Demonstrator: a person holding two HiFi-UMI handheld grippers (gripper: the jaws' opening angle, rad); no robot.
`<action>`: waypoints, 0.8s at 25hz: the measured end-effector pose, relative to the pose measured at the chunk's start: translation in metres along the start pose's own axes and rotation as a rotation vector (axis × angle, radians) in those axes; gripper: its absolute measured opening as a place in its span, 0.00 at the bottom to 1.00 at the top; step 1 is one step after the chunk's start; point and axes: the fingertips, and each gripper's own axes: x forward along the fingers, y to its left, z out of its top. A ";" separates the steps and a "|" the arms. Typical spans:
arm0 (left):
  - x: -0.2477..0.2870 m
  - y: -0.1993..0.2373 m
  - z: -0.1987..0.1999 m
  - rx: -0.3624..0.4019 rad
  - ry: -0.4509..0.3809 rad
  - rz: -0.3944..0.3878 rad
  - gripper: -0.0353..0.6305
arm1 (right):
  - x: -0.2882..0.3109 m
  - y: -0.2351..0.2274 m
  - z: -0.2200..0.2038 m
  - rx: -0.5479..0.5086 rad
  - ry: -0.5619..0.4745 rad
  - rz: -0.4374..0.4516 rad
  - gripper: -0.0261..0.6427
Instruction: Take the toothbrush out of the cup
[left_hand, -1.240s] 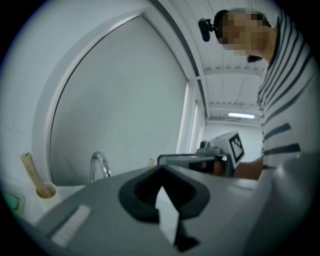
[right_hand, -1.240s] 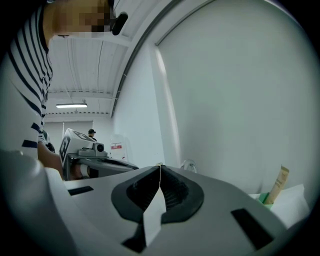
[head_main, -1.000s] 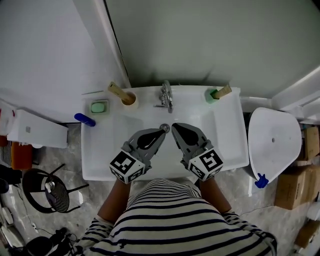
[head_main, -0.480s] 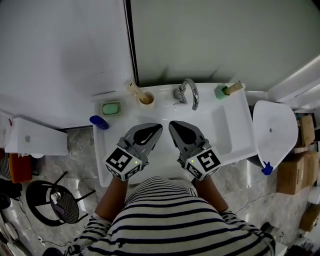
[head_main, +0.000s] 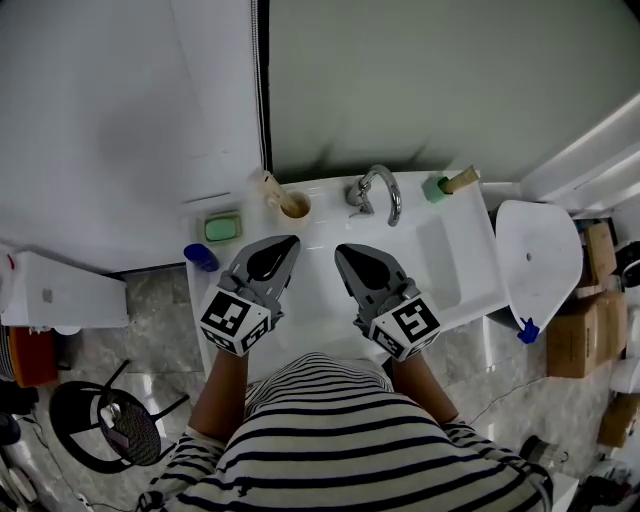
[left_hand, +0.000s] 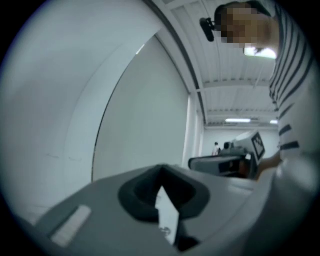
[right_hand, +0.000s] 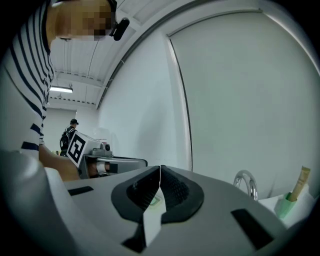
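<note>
Hovering above the sink (head_main: 440, 275), the left claw (head_main: 291, 241) and right claw (head_main: 340, 249) are both pinched shut and empty, nothing yet done: the toothbrush (head_main: 272, 187) leans untouched in the cup (head_main: 296, 208) at the sink's back-left corner.

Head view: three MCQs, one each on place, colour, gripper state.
1. The beige cup with the toothbrush stands: A) right of the faucet B) left of the faucet C) in the basin.
2. The soap dish is: A) red B) black C) green.
3. The left gripper and right gripper are: A) both shut, empty B) both open C) shut on the toothbrush.
B: cup is at the view's left of the faucet. C: green tray. A: both gripper views show pads together, nothing between.
</note>
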 end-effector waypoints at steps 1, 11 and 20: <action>0.001 0.005 0.000 0.002 0.002 0.006 0.06 | 0.002 -0.002 0.000 -0.005 0.005 -0.003 0.05; 0.014 0.039 -0.007 -0.030 0.011 0.017 0.07 | 0.029 -0.022 -0.005 -0.002 0.031 -0.004 0.05; 0.015 0.064 -0.019 -0.026 0.042 0.063 0.07 | 0.063 -0.020 -0.018 0.002 0.054 0.070 0.05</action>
